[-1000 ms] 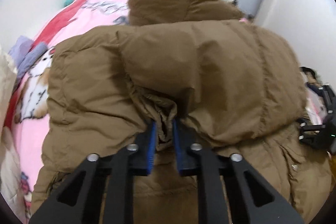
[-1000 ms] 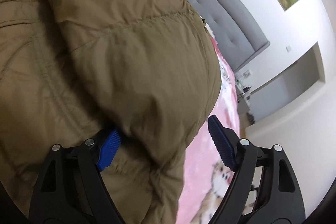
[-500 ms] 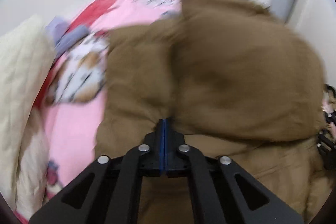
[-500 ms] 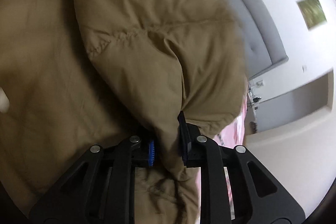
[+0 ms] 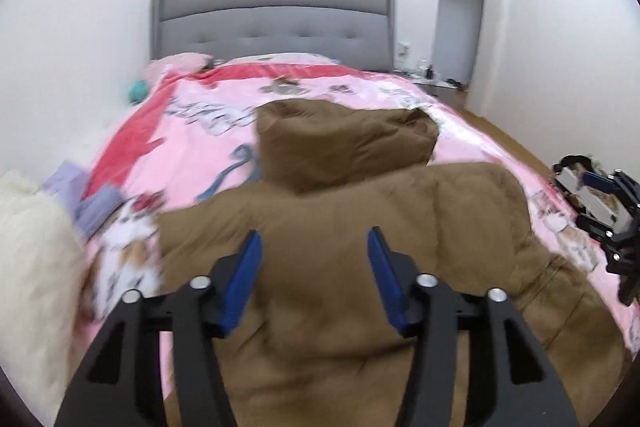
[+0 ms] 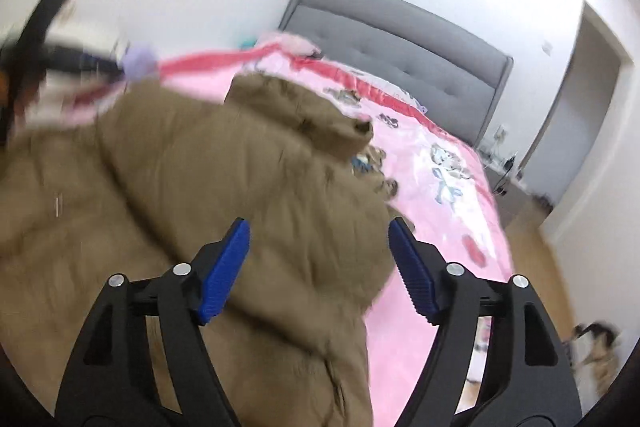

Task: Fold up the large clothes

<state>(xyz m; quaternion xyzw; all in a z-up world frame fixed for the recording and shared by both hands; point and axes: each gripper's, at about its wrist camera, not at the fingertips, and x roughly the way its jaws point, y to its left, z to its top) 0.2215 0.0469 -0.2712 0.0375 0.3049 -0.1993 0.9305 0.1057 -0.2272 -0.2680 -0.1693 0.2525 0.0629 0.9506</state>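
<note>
A large brown puffer coat (image 5: 360, 227) lies folded on a pink bedspread (image 5: 192, 143), its hood end (image 5: 344, 139) toward the headboard. My left gripper (image 5: 314, 277) is open and empty, held above the coat's near part. My right gripper (image 6: 320, 267) is open and empty above the coat (image 6: 180, 187), near its right edge. The right gripper also shows in the left wrist view (image 5: 612, 219) at the far right edge.
A grey padded headboard (image 5: 272, 23) stands at the far end. A cream fluffy blanket (image 5: 28, 259) and lilac cloth (image 5: 96, 203) lie at the bed's left. A doorway (image 5: 460, 15) and wooden floor (image 6: 536, 267) are to the right.
Both grippers have let go of the coat, opened wide and pulled back and up. The coat now lies folded flat on the bed.
</note>
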